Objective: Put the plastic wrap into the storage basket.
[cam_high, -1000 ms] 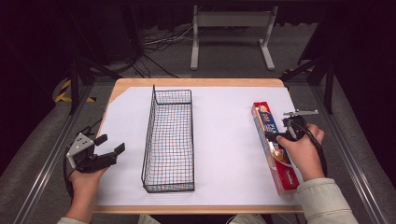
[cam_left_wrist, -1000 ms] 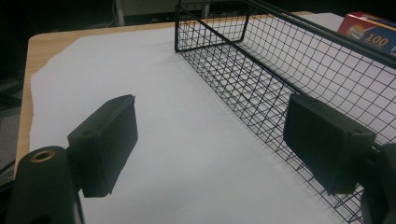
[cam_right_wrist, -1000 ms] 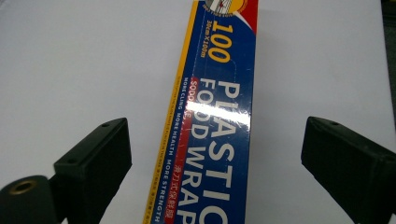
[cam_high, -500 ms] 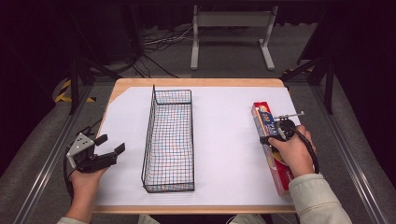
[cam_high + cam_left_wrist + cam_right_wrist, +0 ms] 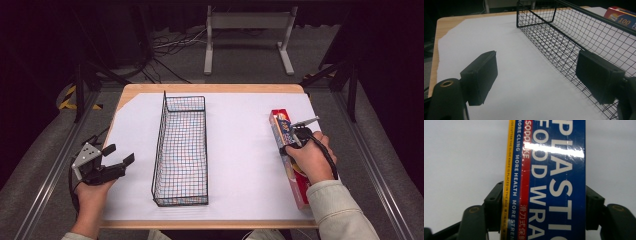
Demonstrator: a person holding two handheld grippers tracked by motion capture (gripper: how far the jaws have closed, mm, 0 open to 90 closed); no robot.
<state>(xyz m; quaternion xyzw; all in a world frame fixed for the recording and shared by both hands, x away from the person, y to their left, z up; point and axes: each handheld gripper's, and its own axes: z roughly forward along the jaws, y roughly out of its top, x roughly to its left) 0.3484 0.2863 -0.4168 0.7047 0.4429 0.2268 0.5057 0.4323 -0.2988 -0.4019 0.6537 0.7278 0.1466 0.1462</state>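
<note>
Far left in the high view, the left gripper hangs at the table's left edge, just over the white sheet, held in the person's left hand. Its jaws are spread wide with nothing between them; the left gripper view confirms it, two black pads well apart with bare sheet showing in the gap. It points toward the basket, near it but not touching.

Moving along, that black wire basket stands on the sheet left of centre, long and narrow, running away from the person, with no contents that I can see. In the left gripper view its mesh wall runs just behind the right-hand jaw.

Now the right side: the box, a long red-and-blue carton of plastic food wrap, lies flat along the sheet's right edge, well apart from the basket. The right gripper is down on it, partway along its length toward the far end, with the right hand over the near half. In the right gripper view the box fills the gap, one jaw against each long side. Clamped on, by the look of it, box resting on the sheet.
</note>
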